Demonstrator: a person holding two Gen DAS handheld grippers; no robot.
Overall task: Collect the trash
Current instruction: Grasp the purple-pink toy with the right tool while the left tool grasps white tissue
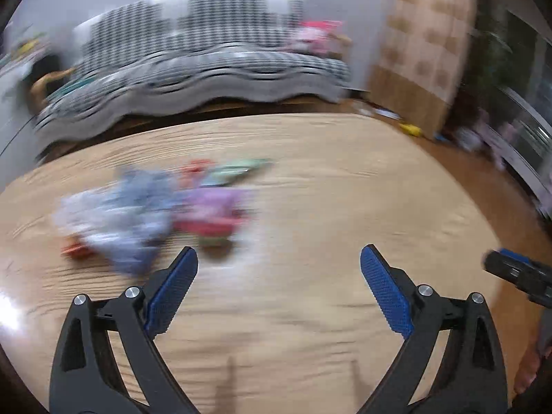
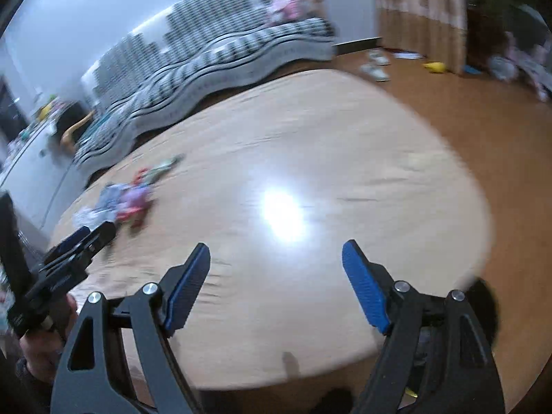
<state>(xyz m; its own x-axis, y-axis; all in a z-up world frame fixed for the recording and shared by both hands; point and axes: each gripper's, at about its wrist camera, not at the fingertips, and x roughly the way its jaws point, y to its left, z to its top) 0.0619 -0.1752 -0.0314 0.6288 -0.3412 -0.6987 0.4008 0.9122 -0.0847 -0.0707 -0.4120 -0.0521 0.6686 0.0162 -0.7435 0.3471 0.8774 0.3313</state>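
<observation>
A blurred heap of trash wrappers (image 1: 151, 210), white, purple, red and green, lies on the left part of a round wooden table (image 1: 310, 186). My left gripper (image 1: 278, 258) is open and empty, just short and right of the heap. In the right wrist view the heap (image 2: 124, 200) sits at the table's far left, with the left gripper (image 2: 86, 238) next to it. My right gripper (image 2: 276, 253) is open and empty over the table's (image 2: 345, 158) near middle. Its tip shows at the right edge of the left wrist view (image 1: 517, 272).
A sofa with a black-and-white checked cover (image 1: 193, 65) stands behind the table. A curtain (image 1: 424, 45) hangs at the back right. Shoes (image 2: 374, 65), a yellow toy (image 2: 435, 66) and other items lie on the wooden floor (image 2: 483, 131) to the right.
</observation>
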